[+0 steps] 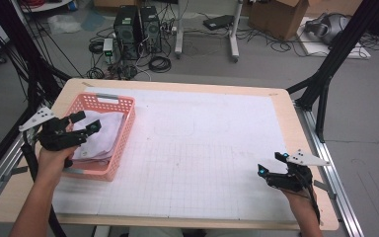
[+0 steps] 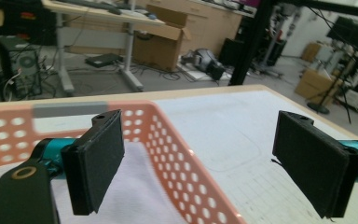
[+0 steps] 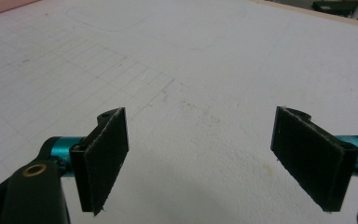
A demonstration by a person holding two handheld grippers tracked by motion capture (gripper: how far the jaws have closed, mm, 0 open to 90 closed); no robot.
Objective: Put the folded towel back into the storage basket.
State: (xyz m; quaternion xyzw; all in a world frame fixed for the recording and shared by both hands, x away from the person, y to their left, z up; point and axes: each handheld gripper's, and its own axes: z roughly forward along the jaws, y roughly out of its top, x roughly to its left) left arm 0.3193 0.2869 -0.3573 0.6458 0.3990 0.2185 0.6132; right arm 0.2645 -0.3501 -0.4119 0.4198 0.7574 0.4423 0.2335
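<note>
**High view: left claw spread over the basket, cloth lying inside**

High view shows my left claw (image 1: pixel 86 121) hanging above the near-left part of the pink basket (image 1: pixel 126 118), its jaws standing wide apart with nothing between them. In the left gripper view I look along those jaws and see one pad over the cloth and the other out past the basket's perforated wall, over the white mat; neither touches anything. I judge the claw is spread like this because the cloth is already down and there is nothing to hold.

The white cloth (image 1: pixel 102 136) lies inside the basket, a soft, folded, slightly rumpled heap that covers most of the floor and sits below the rim. In the left gripper view its weave looks fine and a little nubbly, pale against the pink plastic. It rests loose, nothing pinning it.

My right claw (image 1: pixel 272 164) waits at the near right of the counter (image 1: pixel 281 98), well apart from the basket. The right gripper view shows its jaws equally spread, low over the gridded white mat (image 1: pixel 207 148), with nothing between them. I take it that this hand is parked out of the way while the left one works at the basket.

Beyond the counter's far edge the floor carries computer towers (image 1: pixel 138 29), tangled cables and a cardboard box (image 1: pixel 276 17).
</note>
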